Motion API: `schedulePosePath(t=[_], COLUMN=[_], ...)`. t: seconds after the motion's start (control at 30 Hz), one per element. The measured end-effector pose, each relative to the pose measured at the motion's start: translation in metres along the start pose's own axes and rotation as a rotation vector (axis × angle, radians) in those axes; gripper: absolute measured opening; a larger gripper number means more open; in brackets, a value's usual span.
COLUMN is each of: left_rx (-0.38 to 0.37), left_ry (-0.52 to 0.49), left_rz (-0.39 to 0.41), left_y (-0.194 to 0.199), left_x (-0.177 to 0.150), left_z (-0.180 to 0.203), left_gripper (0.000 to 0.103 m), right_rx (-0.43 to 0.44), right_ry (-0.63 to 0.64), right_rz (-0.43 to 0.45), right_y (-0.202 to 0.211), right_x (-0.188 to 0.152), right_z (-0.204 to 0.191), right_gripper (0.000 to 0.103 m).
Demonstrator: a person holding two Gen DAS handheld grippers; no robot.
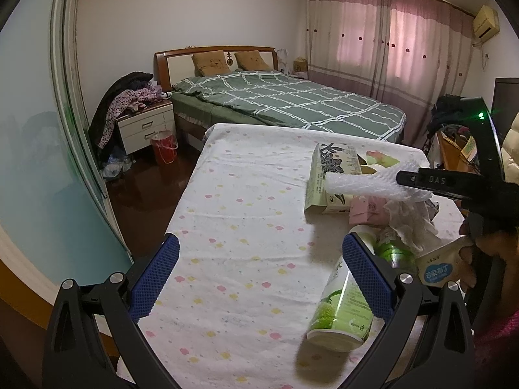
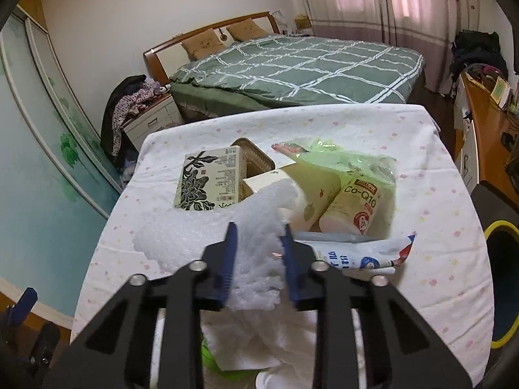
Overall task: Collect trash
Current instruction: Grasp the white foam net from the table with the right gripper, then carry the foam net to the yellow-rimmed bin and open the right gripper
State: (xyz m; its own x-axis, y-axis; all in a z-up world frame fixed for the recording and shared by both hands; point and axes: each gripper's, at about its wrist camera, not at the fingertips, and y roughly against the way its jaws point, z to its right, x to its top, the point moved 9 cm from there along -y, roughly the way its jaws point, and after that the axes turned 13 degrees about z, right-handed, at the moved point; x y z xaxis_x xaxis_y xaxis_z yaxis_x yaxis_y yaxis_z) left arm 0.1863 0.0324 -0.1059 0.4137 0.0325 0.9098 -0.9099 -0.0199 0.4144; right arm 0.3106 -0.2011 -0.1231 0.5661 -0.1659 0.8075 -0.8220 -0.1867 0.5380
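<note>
- At lower centre of the right wrist view, the right gripper (image 2: 258, 243) pinches the bubble wrap (image 2: 207, 227).
- Low in the left view, the left gripper (image 1: 259, 275) gapes wide, empty, a green can (image 1: 340, 311) by its right finger.

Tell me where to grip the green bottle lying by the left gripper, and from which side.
Judging by its pose, take the green bottle across its round body, mid-label, from above. It lies on its side on the tablecloth, so the open left gripper can straddle it.
</note>
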Motion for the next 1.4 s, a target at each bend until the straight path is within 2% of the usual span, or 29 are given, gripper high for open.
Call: schedulePosePath(t=[0.1, 0.4, 0.77, 1.13, 1.4], left_rx=[-0.001, -0.019, -0.070, -0.148, -0.181], left_ry=[-0.005, -0.031, -0.070, -0.132, -0.163], left_rz=[0.002, 0.014, 0.015, 0.007, -0.002], left_y=[0.002, 0.009, 0.016, 0.019, 0.018], left_x=[0.000, 0.004, 0.002, -0.003, -0.006], left_z=[0.004, 0.017, 0.047, 0.101, 0.133], left_gripper=[0.099, 0.099, 0.099, 0.099, 0.099], right_rx=[0.015, 0.068, 0.060, -0.112, -0.291], right_ry=[-0.005, -0.047, -0.079, -0.191, -0.299], right_rz=[0.023, 0.096, 0.225, 0.323, 0.380], right_y=[0.009, 0.047, 0.112, 0.161, 0.190], right_x=[0.002, 0.016, 0.044, 0.038, 0.020], right_z=[-0.002, 0.003, 0.034, 0.131, 0.222], right_gripper=[0.012, 0.012, 0.012, 0.012, 0.012])
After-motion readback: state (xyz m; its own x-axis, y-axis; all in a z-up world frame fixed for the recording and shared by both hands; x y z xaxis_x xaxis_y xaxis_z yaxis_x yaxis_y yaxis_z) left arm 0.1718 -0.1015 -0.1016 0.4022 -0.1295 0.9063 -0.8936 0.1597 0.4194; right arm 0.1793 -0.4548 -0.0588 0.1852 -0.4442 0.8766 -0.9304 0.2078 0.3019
